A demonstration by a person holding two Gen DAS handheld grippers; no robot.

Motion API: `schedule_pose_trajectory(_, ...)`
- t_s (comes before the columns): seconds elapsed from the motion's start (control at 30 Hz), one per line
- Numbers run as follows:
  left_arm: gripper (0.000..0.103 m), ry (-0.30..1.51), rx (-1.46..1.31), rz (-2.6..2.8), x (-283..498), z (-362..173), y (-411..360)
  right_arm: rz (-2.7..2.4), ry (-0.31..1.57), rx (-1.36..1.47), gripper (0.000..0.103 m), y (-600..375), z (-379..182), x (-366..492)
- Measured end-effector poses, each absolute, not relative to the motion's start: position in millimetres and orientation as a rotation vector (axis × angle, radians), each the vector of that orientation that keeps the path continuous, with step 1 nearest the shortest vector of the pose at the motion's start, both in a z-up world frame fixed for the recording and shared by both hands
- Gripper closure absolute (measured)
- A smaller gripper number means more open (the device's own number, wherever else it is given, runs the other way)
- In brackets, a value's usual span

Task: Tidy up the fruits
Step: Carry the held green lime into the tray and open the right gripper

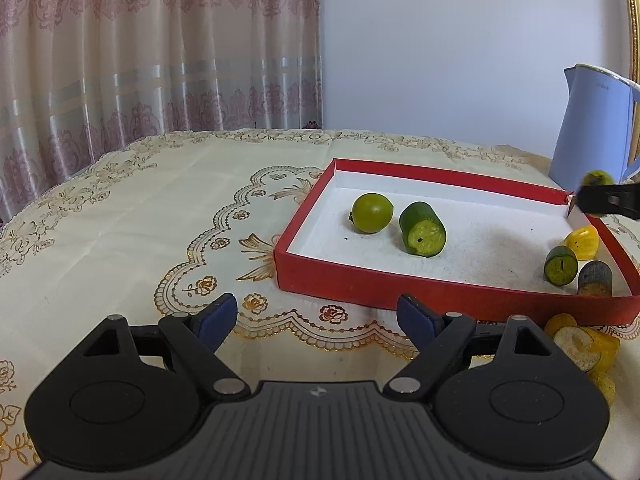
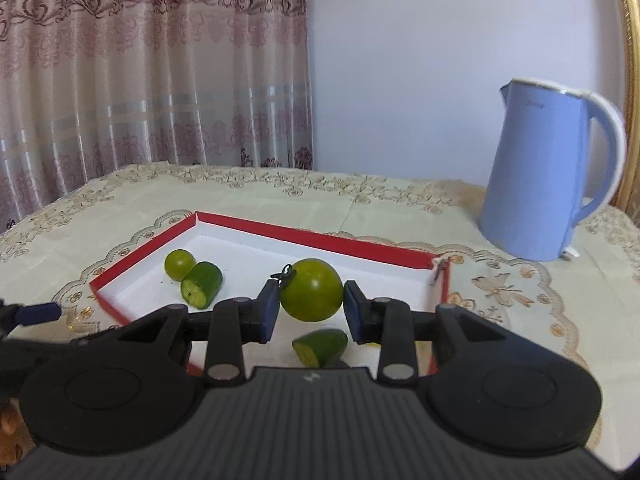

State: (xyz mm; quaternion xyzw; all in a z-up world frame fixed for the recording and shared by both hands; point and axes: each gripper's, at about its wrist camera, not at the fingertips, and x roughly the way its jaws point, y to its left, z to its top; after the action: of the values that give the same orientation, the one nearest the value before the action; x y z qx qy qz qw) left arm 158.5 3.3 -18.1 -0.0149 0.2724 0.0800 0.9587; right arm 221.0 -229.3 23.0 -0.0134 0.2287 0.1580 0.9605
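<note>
We see the right gripper (image 2: 310,312) clamped on a round green fruit (image 2: 311,289), carried above the red box (image 2: 256,226). The left gripper (image 1: 316,318) hangs released with nothing between its jaws, the box just ahead of it and to its right. Already inside: a second green fruit (image 1: 372,213), a cut green piece (image 1: 423,229), and smaller green (image 1: 561,265) and yellow (image 1: 582,242) pieces in the corner. Yellow pieces (image 1: 584,346) lie outside, right of the left gripper. We judge the job about half done.
</note>
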Motion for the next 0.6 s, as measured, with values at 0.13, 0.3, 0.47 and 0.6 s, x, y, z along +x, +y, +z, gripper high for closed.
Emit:
schedule_pose_trajectory(0.13,0.016,0.561,-0.033,0.163,159.8,-19.3,4.0,0.293,0.515,-0.058,0.071,-218.9,16.1,250.2)
schedule_pose_trajectory(0.3,0.016,0.558,-0.028,0.161,160.1,-20.1,3.2,0.256,0.563,-0.071,0.071,-213.2,8.9,281.2)
schedule_pose_trajectory(0.47,0.016,0.563,-0.026,0.162,161.0,-20.8,3.0,0.218,0.608,-0.096,0.071,-210.7,0.6,300.3)
schedule_pose_trajectory(0.6,0.016,0.565,-0.029,0.163,161.0,-21.0,3.2,0.201,0.610,-0.089,0.058,-211.3,-1.2,304.0)
